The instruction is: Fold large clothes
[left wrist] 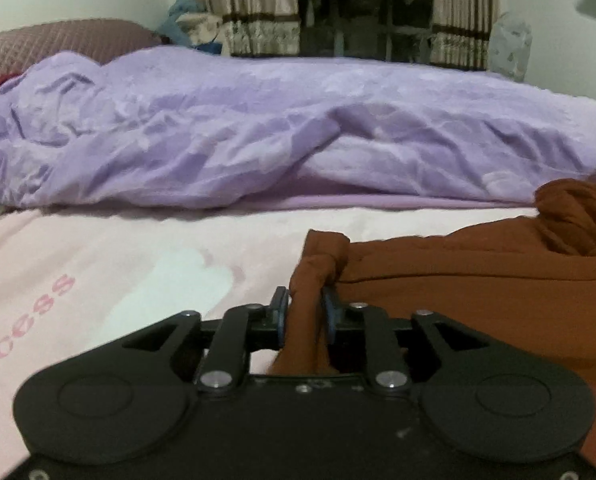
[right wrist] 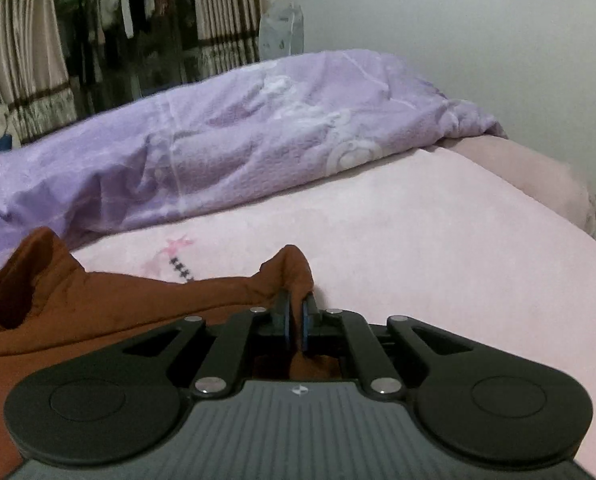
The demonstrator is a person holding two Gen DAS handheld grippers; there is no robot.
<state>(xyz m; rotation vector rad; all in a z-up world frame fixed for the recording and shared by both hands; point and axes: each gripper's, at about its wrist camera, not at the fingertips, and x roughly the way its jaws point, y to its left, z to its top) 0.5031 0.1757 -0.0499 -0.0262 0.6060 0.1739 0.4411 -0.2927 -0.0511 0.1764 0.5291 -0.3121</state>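
Rust-brown garment (left wrist: 478, 280) lies mostly flat on a bed (left wrist: 137, 264) w/ a pale pink sheet. Fabric is thick and soft-looking, w/ a long straight seam or fold running across it. In the left wrist view it fills the area from 3 to 5 o'clock, w/ a rumpled lump at 3 o'clock. In the right wrist view the garment (right wrist: 97, 304) sits at 8 to 9 o'clock, one corner standing up in a peak.

Left hand-held gripper (left wrist: 306, 312) is low over the bed, pointing level across it, fingers pinched narrow on a bunched edge of the garment; cloth bulges above the blue pads (left wrist: 330, 312). Right hand-held gripper (right wrist: 297, 316) is also low and level, fingers nearly together on another corner, cloth rising in a small peak above them.

Behind, at 12 o'clock, a crumpled purple duvet (left wrist: 257, 128) runs across the bed. Curtains (left wrist: 249, 4) and a wall beyond.
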